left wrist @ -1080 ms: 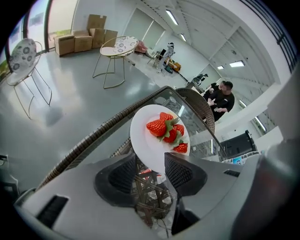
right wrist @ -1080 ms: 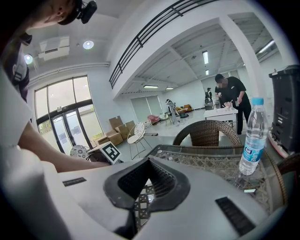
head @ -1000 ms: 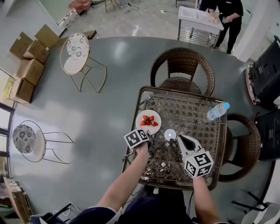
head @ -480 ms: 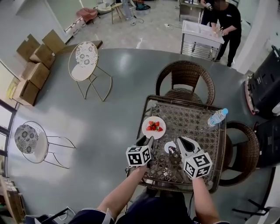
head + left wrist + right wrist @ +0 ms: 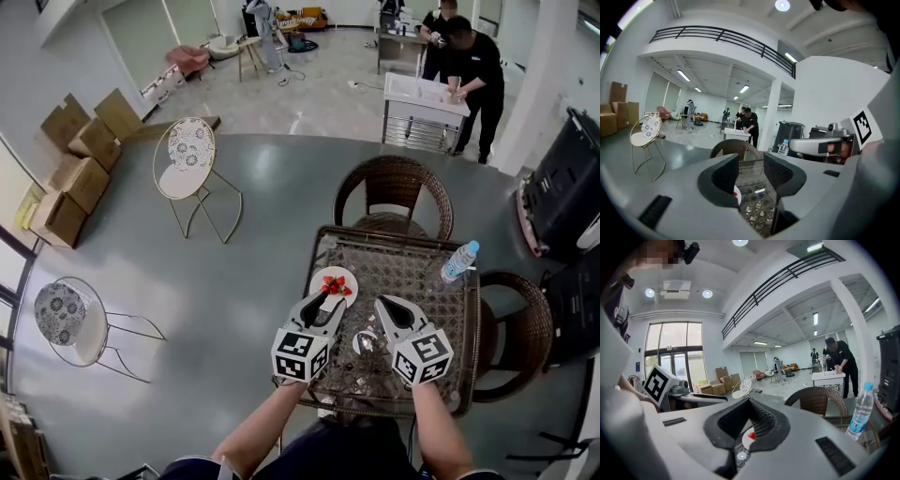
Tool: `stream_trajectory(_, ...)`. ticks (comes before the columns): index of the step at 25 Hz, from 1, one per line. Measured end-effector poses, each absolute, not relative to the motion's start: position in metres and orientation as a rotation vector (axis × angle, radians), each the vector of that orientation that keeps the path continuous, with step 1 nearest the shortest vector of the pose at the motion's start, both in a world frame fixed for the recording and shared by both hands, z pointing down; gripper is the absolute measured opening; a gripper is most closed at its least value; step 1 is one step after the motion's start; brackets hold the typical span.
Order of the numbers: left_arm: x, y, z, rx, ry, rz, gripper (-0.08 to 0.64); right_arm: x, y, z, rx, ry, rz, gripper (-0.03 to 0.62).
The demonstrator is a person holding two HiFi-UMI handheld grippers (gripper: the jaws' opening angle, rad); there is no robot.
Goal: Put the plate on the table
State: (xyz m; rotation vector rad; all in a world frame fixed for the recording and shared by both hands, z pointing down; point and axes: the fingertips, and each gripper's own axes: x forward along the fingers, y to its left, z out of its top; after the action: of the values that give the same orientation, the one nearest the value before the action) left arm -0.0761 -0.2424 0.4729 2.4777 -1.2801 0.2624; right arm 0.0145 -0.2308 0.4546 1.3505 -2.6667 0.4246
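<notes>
Plate (image 5: pixel 334 272) looks down flat on the woven table (image 5: pixel 422 309), at 12 o'clock from your left gripper (image 5: pixel 326 303) and near the table's 9 o'clock edge. Risk: your left gripper, jaws spread and empty, nudges it off that edge or rolls the strawberries (image 5: pixel 335 286). Right gripper (image 5: pixel 382 307) is empty, tips pressed together. The plate is small, white and round, with the berries mid-plate.

Big open commercial hall, not home. Double height, railed mezzanine (image 5: pixel 723 38) overhead, strip lights (image 5: pixel 685 75) and round ceiling spots (image 5: pixel 707 294), thick white pillar (image 5: pixel 771 115), tall glazed entrance doors (image 5: pixel 675 357). Bare grey floor (image 5: pixel 225 281). Stacked cardboard boxes (image 5: pixel 77 155) along wall. Café-style seating: wicker table (image 5: pixel 405 246), wicker chair (image 5: pixel 394 187), wire chairs (image 5: pixel 190 157). People (image 5: pixel 473 56) standing at white counter (image 5: pixel 424 98).
</notes>
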Motion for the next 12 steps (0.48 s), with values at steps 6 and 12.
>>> stream_trajectory(6,-0.063,-0.226,0.432,2.597,-1.189,0.188,0.109,0.008,-0.225,0.432,1.356,-2.689,0.348,0.005)
stream_trajectory(12,-0.060,-0.212,0.408,2.667,-1.130,0.160,0.075,-0.005,-0.218,0.412,1.354,-2.705,0.293,0.005)
